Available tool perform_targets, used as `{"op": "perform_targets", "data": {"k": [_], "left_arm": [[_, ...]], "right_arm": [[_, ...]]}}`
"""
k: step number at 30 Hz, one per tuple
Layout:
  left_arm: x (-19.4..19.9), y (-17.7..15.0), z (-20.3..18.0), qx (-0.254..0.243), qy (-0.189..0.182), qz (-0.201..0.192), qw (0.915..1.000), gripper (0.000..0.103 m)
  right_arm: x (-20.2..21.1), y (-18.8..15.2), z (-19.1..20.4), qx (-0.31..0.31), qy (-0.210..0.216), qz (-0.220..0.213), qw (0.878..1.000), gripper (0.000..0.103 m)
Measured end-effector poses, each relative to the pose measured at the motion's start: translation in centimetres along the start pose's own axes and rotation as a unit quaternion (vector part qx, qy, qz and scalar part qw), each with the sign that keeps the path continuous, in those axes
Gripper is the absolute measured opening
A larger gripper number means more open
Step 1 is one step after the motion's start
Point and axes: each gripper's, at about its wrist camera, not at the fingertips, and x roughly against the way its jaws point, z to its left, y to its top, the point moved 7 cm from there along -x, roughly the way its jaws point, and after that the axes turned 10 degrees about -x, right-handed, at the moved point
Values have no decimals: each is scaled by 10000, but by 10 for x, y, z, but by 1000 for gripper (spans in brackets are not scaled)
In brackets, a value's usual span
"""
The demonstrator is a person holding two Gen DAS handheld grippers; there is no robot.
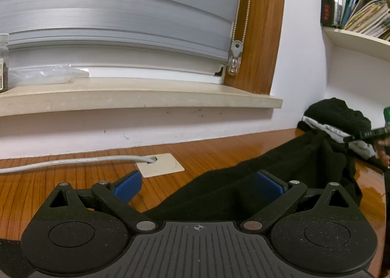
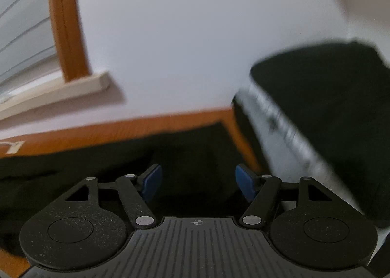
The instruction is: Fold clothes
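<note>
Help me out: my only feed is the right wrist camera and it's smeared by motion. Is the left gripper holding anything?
Observer: No. The left gripper is open and pinches nothing. The black garment lies under one pad only; the other pad is over the bare desk.
Operator: Anything on the desk that I could snag?
Observer: A white cable runs across the wood into a beige port plate, left of the garment.
Operator: What's above the folded pile?
Observer: A wall shelf of books.
</note>
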Motion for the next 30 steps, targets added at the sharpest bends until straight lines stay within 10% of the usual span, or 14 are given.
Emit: {"op": "perform_targets", "data": {"k": [8,10,11,14,23,27,30], "left_arm": [[0,0,0,27,7,12,10000,101],[0,0,0,25,5,10,10000,101],[0,0,0,25,4,10,10000,101],[-1,0,1,26,-23,5,10000,102],[0,1,-4,-78,-107,-65,9999,102],[0,1,-1,0,-95,-62,9999,102],[-1,1,-3,-52,-83,-17,10000,102]], "right_arm": [[-15,-10,12,-124,79,-65,9999,64],[-19,-10,13,-35,88,-69,9999,46],[-19,-9,13,42,74,-88,9999,17],[-13,1,15,263,8,-215,9994,6],[4,109,31,877,-782,-1317,9843,7],[-27,117,32,1042,-1201,-1348,9780,46],[-29,101,23,832,-1066,-1216,9833,48]]}}
